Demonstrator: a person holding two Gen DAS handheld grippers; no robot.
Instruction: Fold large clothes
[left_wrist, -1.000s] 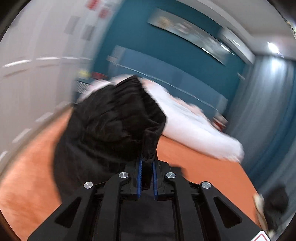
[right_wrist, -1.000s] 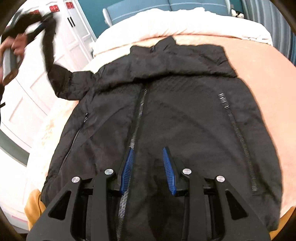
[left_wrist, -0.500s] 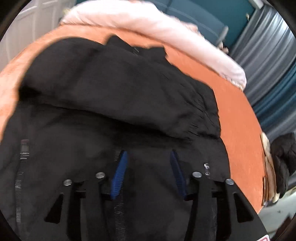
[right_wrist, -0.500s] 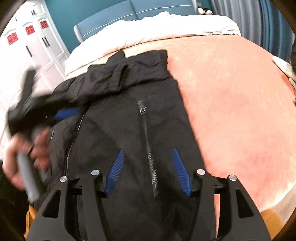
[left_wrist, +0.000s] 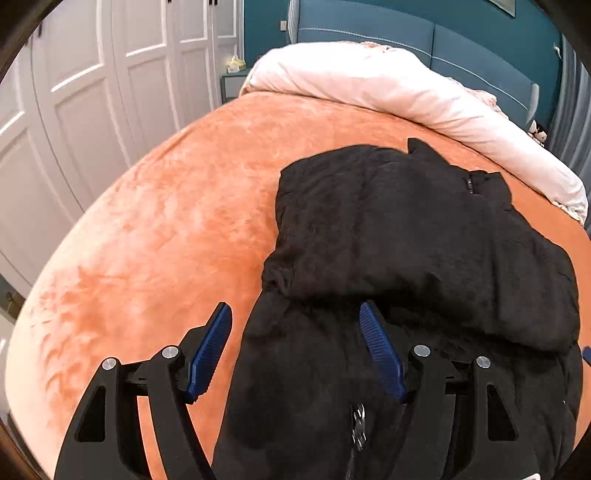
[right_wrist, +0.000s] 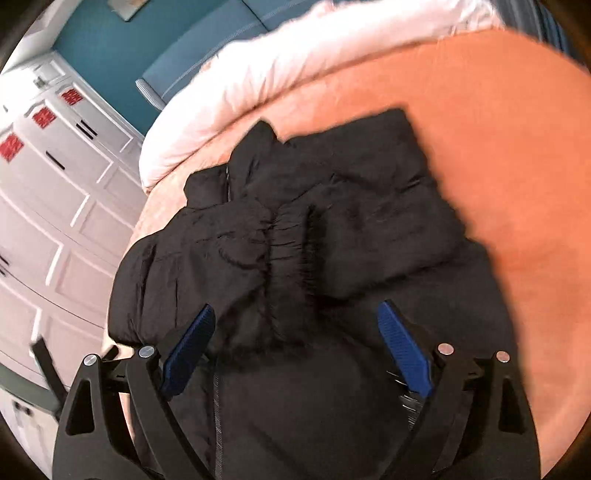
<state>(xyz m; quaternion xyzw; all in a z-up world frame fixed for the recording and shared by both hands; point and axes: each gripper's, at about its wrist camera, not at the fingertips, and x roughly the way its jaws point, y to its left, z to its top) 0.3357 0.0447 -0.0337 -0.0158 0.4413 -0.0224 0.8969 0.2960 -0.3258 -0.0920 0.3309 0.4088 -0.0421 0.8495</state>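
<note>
Now both sleeves are lying crossed over the black jacket on the orange bedspread; the left gripper and right gripper are hovering wide open, empty. Next, probably, they're grabbing the hem, though blur hides it.

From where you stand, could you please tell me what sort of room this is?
Most likely a bedroom: a bed with an orange plush cover, a rolled white duvet against a blue padded headboard, and white panelled wardrobe doors beside it.
</note>
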